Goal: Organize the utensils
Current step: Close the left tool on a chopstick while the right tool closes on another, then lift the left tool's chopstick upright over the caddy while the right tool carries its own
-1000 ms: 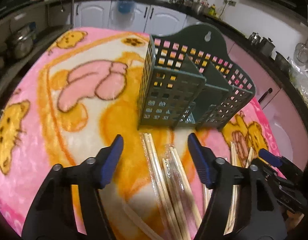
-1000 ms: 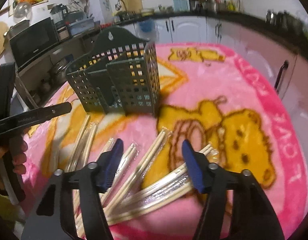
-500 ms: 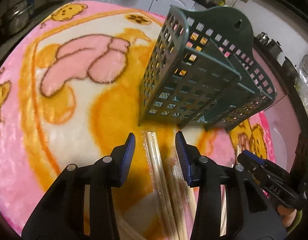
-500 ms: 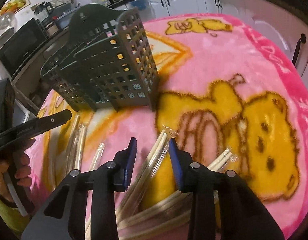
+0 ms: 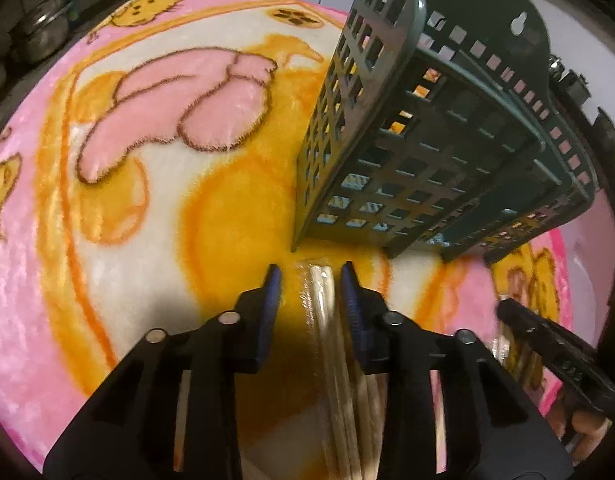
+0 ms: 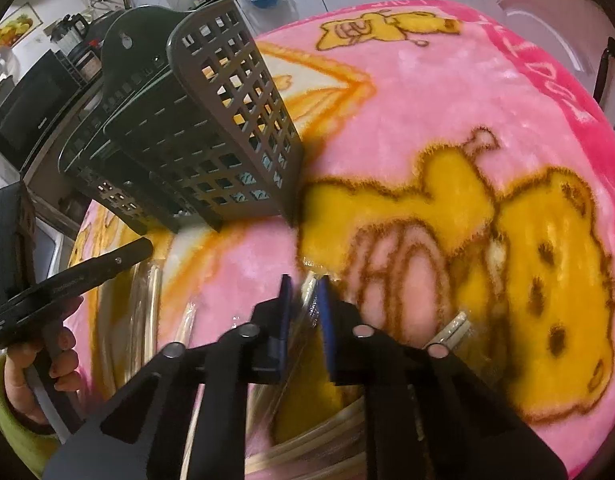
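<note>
Two grippers (blue-padded) astride wrapped chopsticks.

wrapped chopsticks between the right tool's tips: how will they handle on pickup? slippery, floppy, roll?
Likely slippery: the wrapped chopsticks sit in glossy clear film, so the right tool may slide on the wrap. Probably stiff and light: they look like thin, straight wooden sticks. Gripped near one end, the far end may droop or pivot. Rolling seems unlikely on the fuzzy blanket.

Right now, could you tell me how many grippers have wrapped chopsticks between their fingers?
2. The left gripper, jaws apart, straddles a wrapped chopstick pack beside the green utensil caddy; the right gripper, jaws narrow, grips a second wrapped pack on the pink blanket.
</note>
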Motion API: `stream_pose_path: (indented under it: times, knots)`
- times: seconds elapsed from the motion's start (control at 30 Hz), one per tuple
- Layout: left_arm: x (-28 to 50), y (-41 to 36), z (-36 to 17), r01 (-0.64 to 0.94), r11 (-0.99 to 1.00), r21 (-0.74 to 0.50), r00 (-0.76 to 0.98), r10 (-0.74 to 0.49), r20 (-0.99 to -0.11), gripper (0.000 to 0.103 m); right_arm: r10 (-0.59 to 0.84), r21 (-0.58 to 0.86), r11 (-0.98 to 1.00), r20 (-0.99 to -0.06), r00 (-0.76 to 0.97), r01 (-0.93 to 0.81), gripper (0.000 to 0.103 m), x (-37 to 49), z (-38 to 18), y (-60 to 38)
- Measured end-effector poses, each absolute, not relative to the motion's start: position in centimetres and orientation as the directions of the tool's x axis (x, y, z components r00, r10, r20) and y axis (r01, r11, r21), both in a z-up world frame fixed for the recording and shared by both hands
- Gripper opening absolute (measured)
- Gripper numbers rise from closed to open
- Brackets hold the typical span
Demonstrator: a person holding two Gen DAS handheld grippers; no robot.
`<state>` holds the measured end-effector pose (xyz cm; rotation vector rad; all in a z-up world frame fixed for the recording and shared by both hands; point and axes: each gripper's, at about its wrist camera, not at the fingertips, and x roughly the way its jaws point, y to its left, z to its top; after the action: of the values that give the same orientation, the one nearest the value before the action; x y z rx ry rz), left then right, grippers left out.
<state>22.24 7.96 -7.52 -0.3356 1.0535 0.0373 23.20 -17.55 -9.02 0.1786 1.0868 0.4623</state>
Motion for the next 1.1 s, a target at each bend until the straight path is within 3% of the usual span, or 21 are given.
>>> stream_pose_path:
  times: [0.23, 0.47, 1.1]
  knots:
    - [22.6, 8.8, -7.3, -0.189, 0.95, -0.248, 0.5, -0.124, -0.857, 0.006, 0.49, 0.392, 0.869, -0.77, 0.409, -0.303, 0.009, 22.8, -7.3, -17.5]
    - [20.8, 8.6, -3.5, -0.125, 0.951, -0.282, 0.598, -0.155, -0.786, 0.005, 0.535, 0.394, 0.841, -0.706, 0.464, -0.37, 0.008, 21.2, -3.8, -17.5]
    - [17.2, 4.0, 8.8, 0.074, 0.973, -0.22, 0.786, -0.193, -0.587, 0.003, 0.565, 0.274, 0.824, -0.474, 0.676, -0.496, 0.006, 17.5, 7.2, -18.1]
